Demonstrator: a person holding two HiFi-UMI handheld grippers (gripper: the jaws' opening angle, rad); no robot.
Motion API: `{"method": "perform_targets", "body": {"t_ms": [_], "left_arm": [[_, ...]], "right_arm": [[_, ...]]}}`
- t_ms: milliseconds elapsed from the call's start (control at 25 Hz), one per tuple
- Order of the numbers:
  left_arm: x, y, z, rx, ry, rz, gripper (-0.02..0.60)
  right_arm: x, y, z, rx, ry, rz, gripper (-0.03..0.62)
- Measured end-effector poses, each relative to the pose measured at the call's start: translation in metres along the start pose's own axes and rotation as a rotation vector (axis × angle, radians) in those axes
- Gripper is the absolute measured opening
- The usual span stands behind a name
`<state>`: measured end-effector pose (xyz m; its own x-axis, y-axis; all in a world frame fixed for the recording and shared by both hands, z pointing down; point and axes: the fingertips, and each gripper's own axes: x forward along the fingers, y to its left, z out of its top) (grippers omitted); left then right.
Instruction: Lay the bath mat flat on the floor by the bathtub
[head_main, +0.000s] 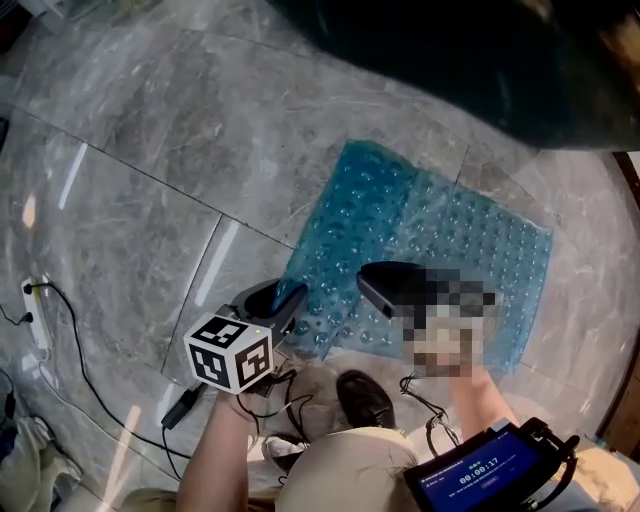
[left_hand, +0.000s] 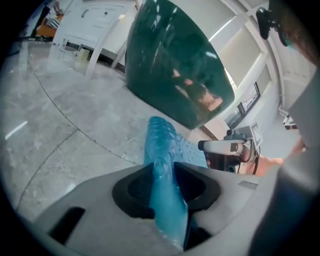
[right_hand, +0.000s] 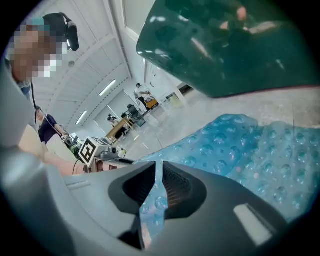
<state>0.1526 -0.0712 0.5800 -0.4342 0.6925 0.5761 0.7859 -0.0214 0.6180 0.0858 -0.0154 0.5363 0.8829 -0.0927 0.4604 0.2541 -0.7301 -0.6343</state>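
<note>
While both claws are clamped on its near edge, most of the bath mat (head_main: 440, 245) lies spread on the floor (head_main: 150, 190), bubbled face up, close to the dark green bathtub (head_main: 450, 60) (tub fills the top of the head view).

Left claw (left_hand: 164, 172): pinching the mat near its left corner. The blue sheet runs straight up between the pads and stands as a ridge beyond the tips.
Right claw (right_hand: 159, 175): nipped down on a thin bit of the near edge further right, with the mat fanning out flat beyond it toward the tub.

Status, my read:
- **Done:** placement, roughly. The far and right parts look flat.
- **Not done:** both claws hold the near edge off the floor, and the left side has a raised fold (clear in the left gripper view, less so from the head).
- **Alignment:** mat sits skewed against the tile joints. Can't tell if it's square to the tub, since the tub edge is curved and mostly out of frame.

Left to do: lower the near edge, draw it toward the person to take out the ridge, release both claws, check no corner curls.

Watch-outs: soft mat, likely to keep a wrinkle if dropped slack. The person's shoe (head_main: 365, 398) is just beside the near edge. The cable (head_main: 75, 350) is well off to the left, no conflict.
</note>
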Motion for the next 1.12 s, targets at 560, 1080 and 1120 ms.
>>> {"method": "perform_targets", "body": {"t_ms": [560,1080,1120], "left_arm": [[-0.255,0.234,0.147,0.108,-0.494,0.705,0.315],[-0.063,0.049,0.123,0.180,-0.438,0.299,0.025],[-0.051,0.032,0.125,0.214,-0.436,0.294,0.005]], "right_arm": [[0.011,0.034,0.012,0.026,-0.028,0.055,0.048],[-0.001,-0.002,0.051,-0.112,-0.258,-0.256,0.024],[-0.002,0.002,0.059,-0.143,-0.282,-0.281,0.008]]}}
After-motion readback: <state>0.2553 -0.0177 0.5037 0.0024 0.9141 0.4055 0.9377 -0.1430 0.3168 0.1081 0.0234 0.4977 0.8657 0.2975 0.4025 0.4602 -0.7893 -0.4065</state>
